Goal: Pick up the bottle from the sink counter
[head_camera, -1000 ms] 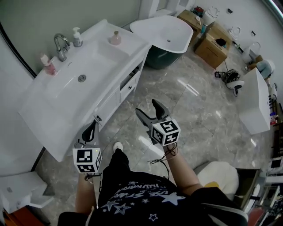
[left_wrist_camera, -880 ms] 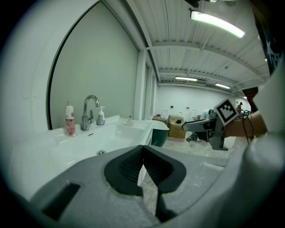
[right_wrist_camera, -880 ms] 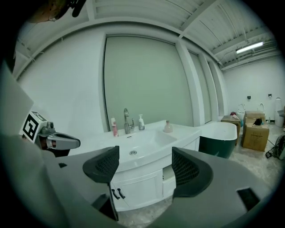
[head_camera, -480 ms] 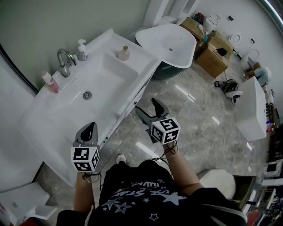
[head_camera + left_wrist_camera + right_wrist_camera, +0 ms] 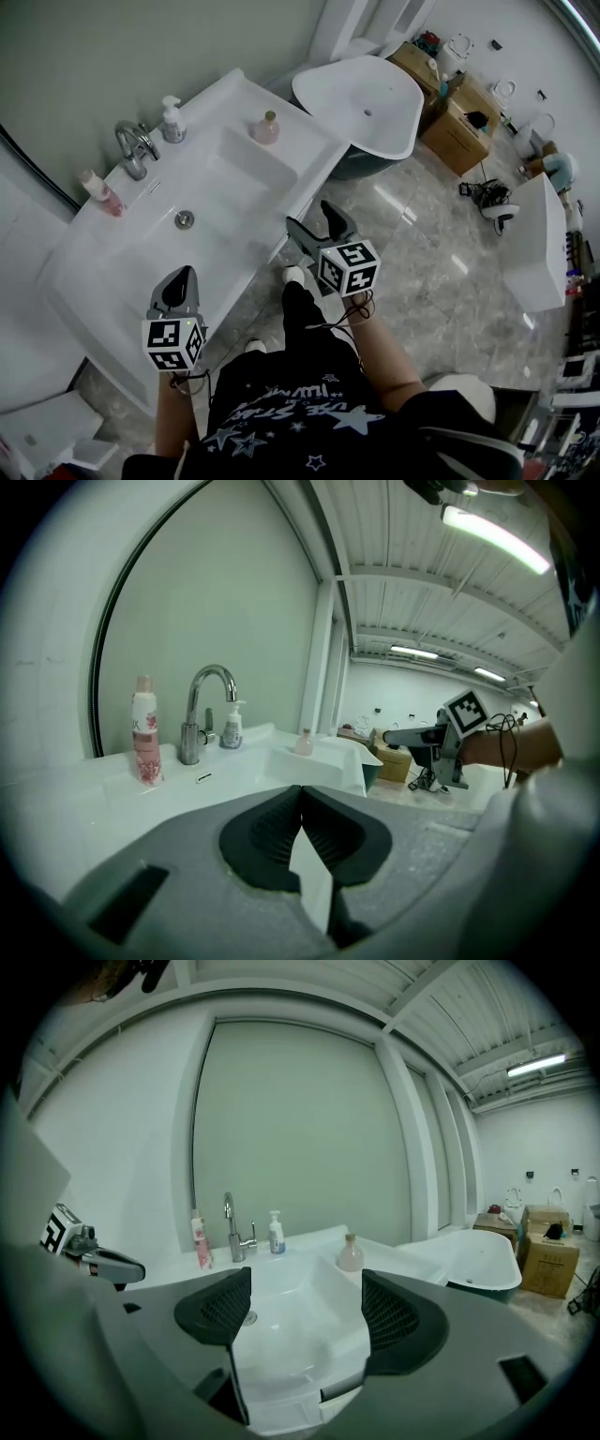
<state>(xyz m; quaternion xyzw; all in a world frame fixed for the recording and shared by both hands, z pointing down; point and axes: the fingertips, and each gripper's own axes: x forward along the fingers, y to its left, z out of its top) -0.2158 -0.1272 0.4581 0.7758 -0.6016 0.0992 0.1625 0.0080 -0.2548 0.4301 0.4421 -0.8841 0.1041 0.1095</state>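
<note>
The right gripper (image 5: pixel 311 221) is spread wide and empty, aimed at the sink counter (image 5: pixel 98 258), probably ready for a grab. The left gripper (image 5: pixel 177 284) is pressed together on nothing, idle near the counter's front. Well beyond stand a small round bottle (image 5: pixel 268 127) at the back right, plus a pump bottle (image 5: pixel 171 120) and a tall pink bottle (image 5: pixel 97 190) flanking the tap (image 5: pixel 136 150).

Bathroom showroom: sink counter (image 5: pixel 112 253), freestanding tub (image 5: pixel 361 98).

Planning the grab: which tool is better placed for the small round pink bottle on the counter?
Right, probably: the right tool is open and nearer the small bottle; the left tool is shut.
</note>
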